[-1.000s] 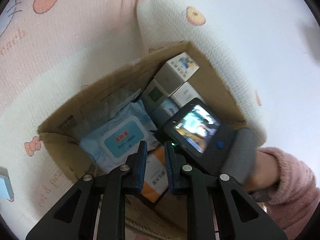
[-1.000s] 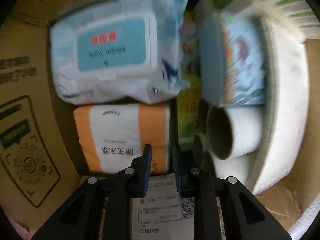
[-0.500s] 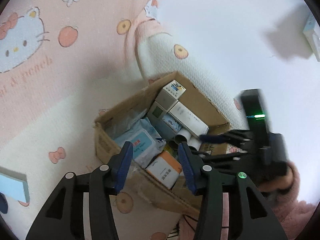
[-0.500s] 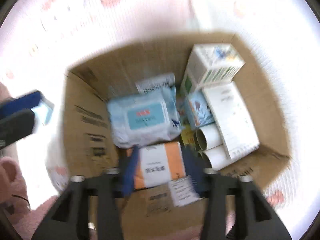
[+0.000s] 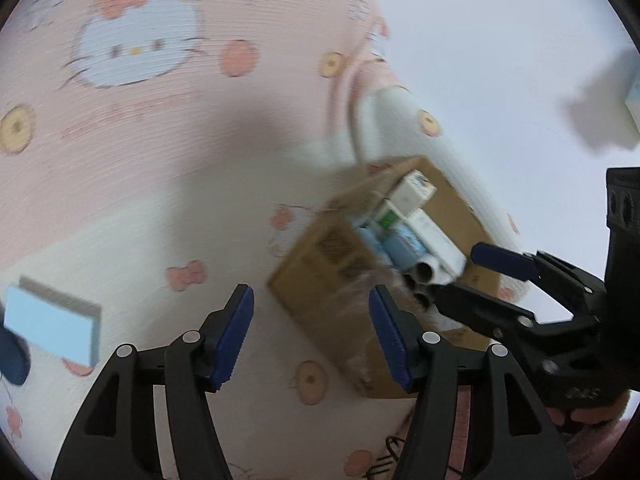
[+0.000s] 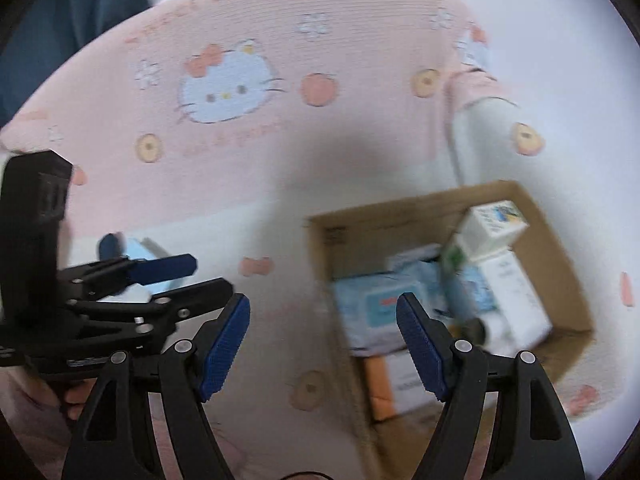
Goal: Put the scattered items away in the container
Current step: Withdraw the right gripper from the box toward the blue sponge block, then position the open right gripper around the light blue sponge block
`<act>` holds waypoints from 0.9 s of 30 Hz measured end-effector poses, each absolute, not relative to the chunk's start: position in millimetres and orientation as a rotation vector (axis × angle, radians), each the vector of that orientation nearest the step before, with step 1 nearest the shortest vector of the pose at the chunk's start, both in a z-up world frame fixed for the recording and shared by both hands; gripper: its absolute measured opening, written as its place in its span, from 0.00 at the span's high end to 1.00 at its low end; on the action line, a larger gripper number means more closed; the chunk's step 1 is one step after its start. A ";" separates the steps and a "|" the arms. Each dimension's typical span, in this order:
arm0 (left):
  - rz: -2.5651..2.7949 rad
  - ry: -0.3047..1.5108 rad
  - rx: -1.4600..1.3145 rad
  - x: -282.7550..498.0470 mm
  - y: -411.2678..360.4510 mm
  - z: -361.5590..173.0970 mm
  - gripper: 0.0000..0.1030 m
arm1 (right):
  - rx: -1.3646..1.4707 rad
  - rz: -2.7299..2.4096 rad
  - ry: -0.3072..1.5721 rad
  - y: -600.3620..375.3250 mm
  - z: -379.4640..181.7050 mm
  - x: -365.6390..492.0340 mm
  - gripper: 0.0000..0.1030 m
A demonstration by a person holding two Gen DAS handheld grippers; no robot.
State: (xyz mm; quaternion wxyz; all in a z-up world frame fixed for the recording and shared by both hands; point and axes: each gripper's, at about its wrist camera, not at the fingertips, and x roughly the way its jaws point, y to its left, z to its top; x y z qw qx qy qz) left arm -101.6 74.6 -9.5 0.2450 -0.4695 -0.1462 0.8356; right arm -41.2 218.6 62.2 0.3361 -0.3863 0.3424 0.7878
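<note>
A cardboard box [image 5: 332, 264] stands on the patterned bed sheet and holds a blue wet-wipes pack [image 6: 380, 308], an orange tissue pack [image 6: 396, 384], white cartons [image 6: 496, 224] and paper tubes [image 5: 424, 270]. My left gripper [image 5: 310, 300] hovers above the sheet at the box's left side; its jaws are opening with nothing between them. My right gripper [image 6: 323, 304] hangs above the box's left rim, jaws also opening and empty. It also shows at the right of the left wrist view, right gripper [image 5: 460, 276]. A light blue flat box [image 5: 52, 324] lies loose on the sheet at far left.
The pink and white sheet [image 5: 200, 208] with cartoon cat prints covers the whole surface, and a white wall [image 5: 500, 60] rises behind the box. A dark blue object [image 5: 12, 356] sits beside the light blue box. A hand in a pink sleeve [image 5: 592, 416] holds the right gripper.
Both grippers have pulled up and out of the box and their jaws have spread wide. The left one swung left over the sheet; the right one rose and tilted up.
</note>
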 end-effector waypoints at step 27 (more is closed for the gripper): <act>2.689 -0.711 -1.582 -86.9 -161.9 -131.6 0.40 | -1.126 2.316 1.053 165.8 -60.9 -231.7 0.28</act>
